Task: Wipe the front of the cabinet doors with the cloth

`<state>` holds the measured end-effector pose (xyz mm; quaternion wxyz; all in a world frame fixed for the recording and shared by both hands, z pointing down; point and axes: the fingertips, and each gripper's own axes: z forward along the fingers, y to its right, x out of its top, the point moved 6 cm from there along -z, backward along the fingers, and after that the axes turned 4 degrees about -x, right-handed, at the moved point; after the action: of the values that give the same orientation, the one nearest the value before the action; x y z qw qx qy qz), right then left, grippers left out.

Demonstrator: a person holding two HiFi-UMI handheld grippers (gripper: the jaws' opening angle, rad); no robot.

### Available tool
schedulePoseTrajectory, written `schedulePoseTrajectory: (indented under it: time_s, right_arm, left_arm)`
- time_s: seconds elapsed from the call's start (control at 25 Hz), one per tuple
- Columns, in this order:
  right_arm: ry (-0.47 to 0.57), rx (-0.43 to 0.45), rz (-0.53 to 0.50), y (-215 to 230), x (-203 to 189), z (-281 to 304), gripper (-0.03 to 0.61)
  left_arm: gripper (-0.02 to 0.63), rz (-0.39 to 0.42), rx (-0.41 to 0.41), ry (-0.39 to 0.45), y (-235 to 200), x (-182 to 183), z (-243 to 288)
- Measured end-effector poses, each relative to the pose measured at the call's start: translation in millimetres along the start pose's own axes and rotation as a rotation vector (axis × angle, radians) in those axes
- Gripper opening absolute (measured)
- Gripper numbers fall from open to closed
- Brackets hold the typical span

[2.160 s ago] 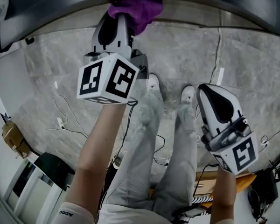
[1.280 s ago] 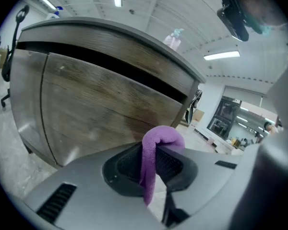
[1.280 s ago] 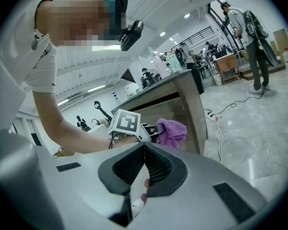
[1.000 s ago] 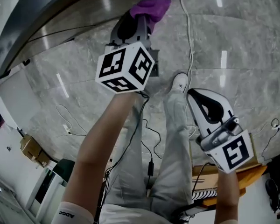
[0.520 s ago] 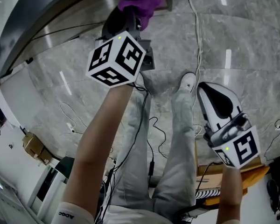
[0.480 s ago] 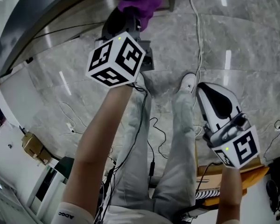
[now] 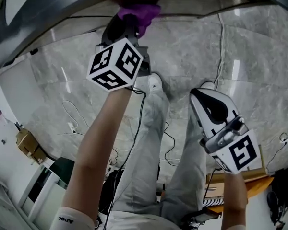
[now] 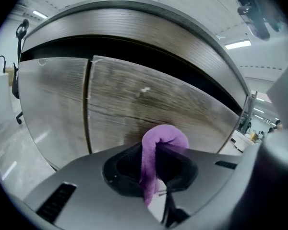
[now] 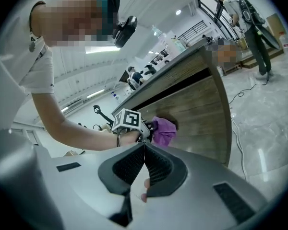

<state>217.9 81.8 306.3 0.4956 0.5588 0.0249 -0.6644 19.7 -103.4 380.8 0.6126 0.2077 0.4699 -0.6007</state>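
Observation:
A purple cloth point(image 7: 138, 11) is clamped in my left gripper point(image 7: 128, 24), which holds it up against the wood-grain cabinet door point(image 8: 149, 104) under the dark counter edge. In the left gripper view the cloth point(image 8: 156, 152) sticks out between the shut jaws, right at the door's face. In the right gripper view the cloth point(image 9: 163, 130) and the left gripper's marker cube point(image 9: 126, 120) show against the cabinet front point(image 9: 192, 114). My right gripper point(image 7: 201, 97) hangs low at the right, away from the cabinet, its jaws point(image 9: 144, 166) shut with nothing between them.
A vertical seam point(image 8: 88, 104) divides two doors to the cloth's left. Cables point(image 7: 72, 123) trail over the grey marble floor point(image 7: 259, 47). My legs and white shoes point(image 7: 153, 83) stand below the grippers. A cardboard box point(image 7: 26, 143) lies at the left.
The view has swung so the counter edge now spans the top. My left gripper with the cloth stays pressed to the cabinet, shifted slightly. My right gripper has moved a little left and up.

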Motion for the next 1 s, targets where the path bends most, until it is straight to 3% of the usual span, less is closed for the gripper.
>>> schedulePoseTrajectory:
  time_s: [0.36, 0.6, 0.76, 1.0]
  right_arm:
    - [-0.004, 0.025, -0.006, -18, 3, 36, 0.026]
    - [-0.008, 0.032, -0.003, -4, -4, 12, 0.026]
    - [-0.025, 0.016, 0.014, 20, -18, -18, 0.026]
    - [-0.032, -0.029, 0.039, 64, -34, -70, 0.026]
  left_arm:
    - [0.05, 0.057, 0.063, 0.002, -62, 14, -18]
    - [0.049, 0.034, 0.2, 0.063, -77, 15, -31]
    - [0.049, 0.028, 0.224, 0.054, -47, -7, -30]
    - [0.049, 0.041, 0.103, -0.025, 51, -66, 1]
